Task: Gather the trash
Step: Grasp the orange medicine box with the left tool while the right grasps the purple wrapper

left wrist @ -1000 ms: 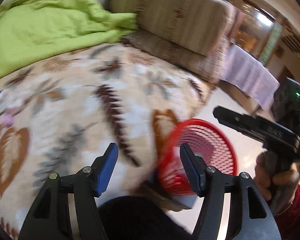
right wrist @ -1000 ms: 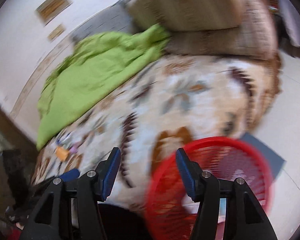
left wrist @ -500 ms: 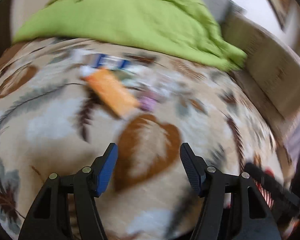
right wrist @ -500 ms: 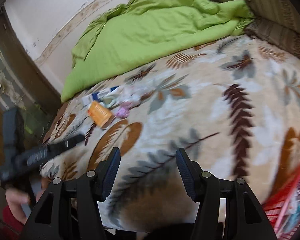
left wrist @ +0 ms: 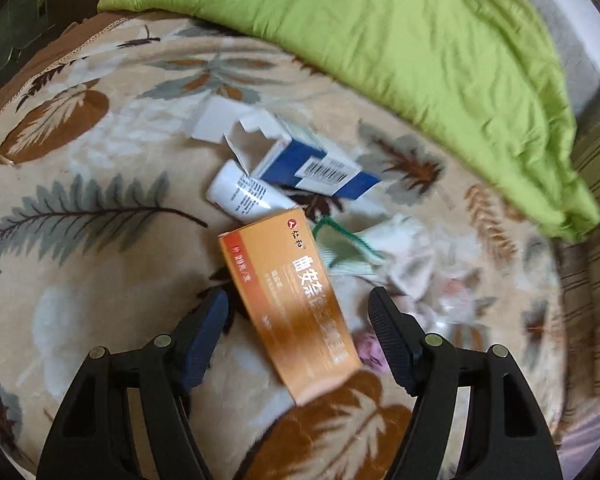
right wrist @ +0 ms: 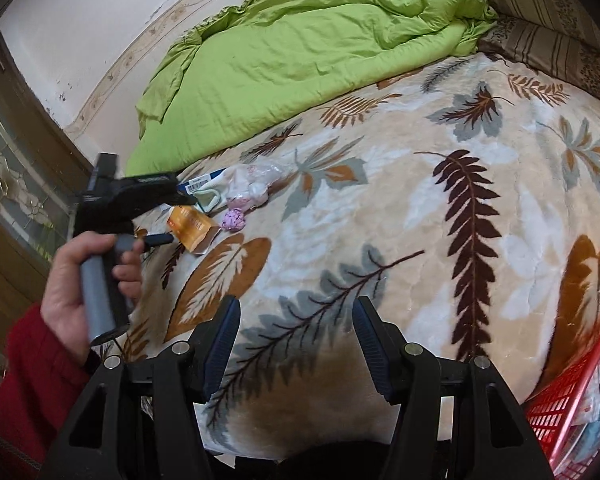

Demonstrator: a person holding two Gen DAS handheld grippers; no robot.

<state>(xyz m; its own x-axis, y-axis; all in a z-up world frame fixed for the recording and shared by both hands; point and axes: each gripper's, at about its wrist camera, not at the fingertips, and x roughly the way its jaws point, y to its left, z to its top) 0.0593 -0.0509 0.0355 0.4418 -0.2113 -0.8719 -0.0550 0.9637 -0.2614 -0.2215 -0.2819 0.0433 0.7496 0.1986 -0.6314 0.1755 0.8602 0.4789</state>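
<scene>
A heap of trash lies on the leaf-patterned blanket. An orange carton lies between the spread fingers of my left gripper, which is open and touches nothing. Beyond it lie a white tube, a torn blue-and-white box, a green-edged wrapper, crumpled white plastic and a purple wad. In the right wrist view the same heap shows far left: orange carton, purple wad, with the left gripper over it. My right gripper is open above bare blanket.
A lime-green quilt covers the far side of the bed. A red mesh basket holding some trash sits at the bed's near right edge. Striped cushions lie far right. A hand in a red sleeve holds the left gripper's handle.
The left gripper has swung away from the red basket to the trash heap and closed in on the orange carton. The right view turned from the basket toward the bed.
</scene>
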